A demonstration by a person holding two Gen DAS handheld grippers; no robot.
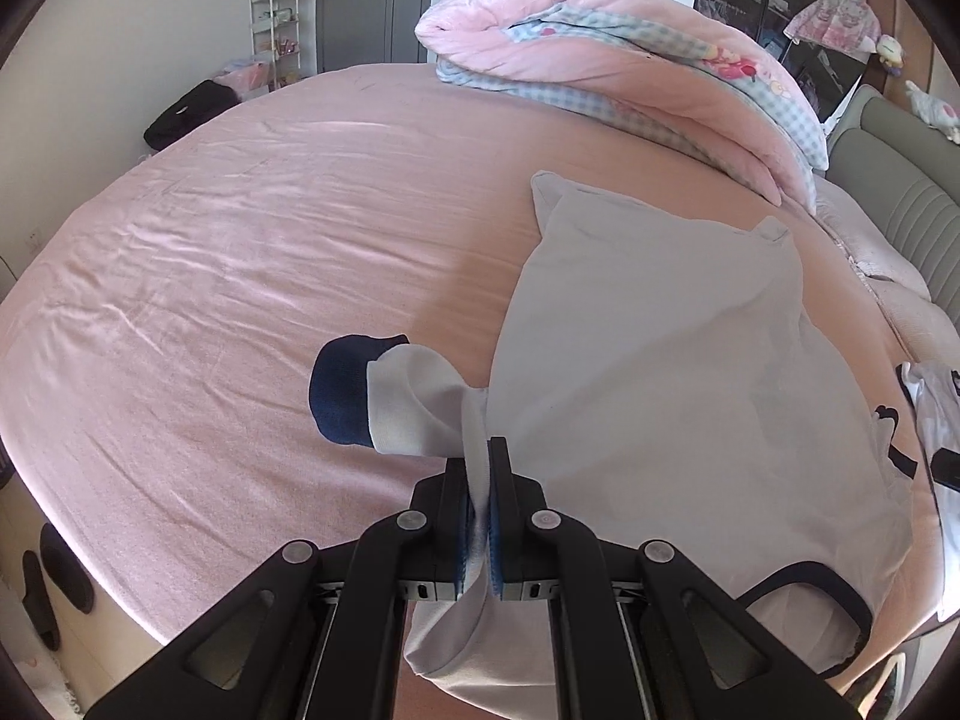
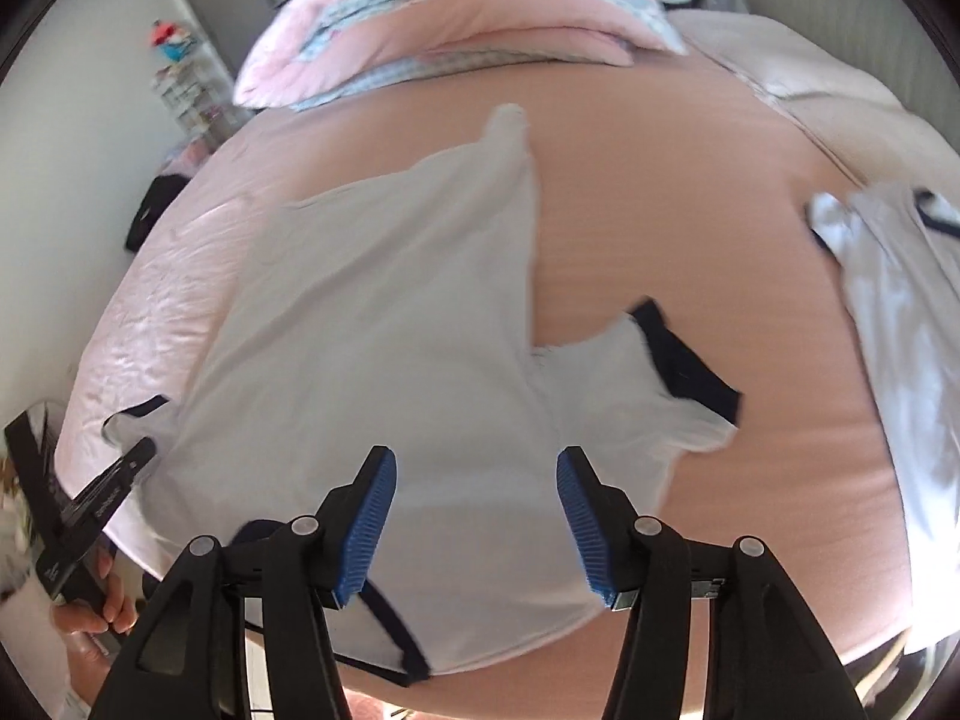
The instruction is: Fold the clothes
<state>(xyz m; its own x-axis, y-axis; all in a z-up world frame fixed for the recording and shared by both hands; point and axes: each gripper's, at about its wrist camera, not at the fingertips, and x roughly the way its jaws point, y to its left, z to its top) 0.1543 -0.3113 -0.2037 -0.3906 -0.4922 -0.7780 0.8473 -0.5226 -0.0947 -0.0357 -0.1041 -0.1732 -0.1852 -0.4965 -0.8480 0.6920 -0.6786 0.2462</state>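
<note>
A white T-shirt [image 1: 660, 360] with navy trim lies on the pink bed sheet [image 1: 240, 240], its collar toward the near edge. My left gripper [image 1: 480, 450] is shut on a bunched fold of the shirt at the shoulder, and the sleeve with its navy cuff [image 1: 339, 396] hangs off the sheet beyond the fingertips. In the right wrist view the shirt [image 2: 372, 312] spreads flat and its other sleeve [image 2: 660, 372] sticks out to the right. My right gripper [image 2: 477, 468] hovers open above the shirt's near part, with nothing between its blue pads [image 2: 372, 516].
A folded pink and checked quilt [image 1: 600, 60] lies at the far side of the bed. Another white garment [image 2: 900, 330] rests at the right. A grey padded headboard [image 1: 900, 204] bounds the right side. Slippers [image 1: 54, 588] sit on the floor below the near-left bed edge.
</note>
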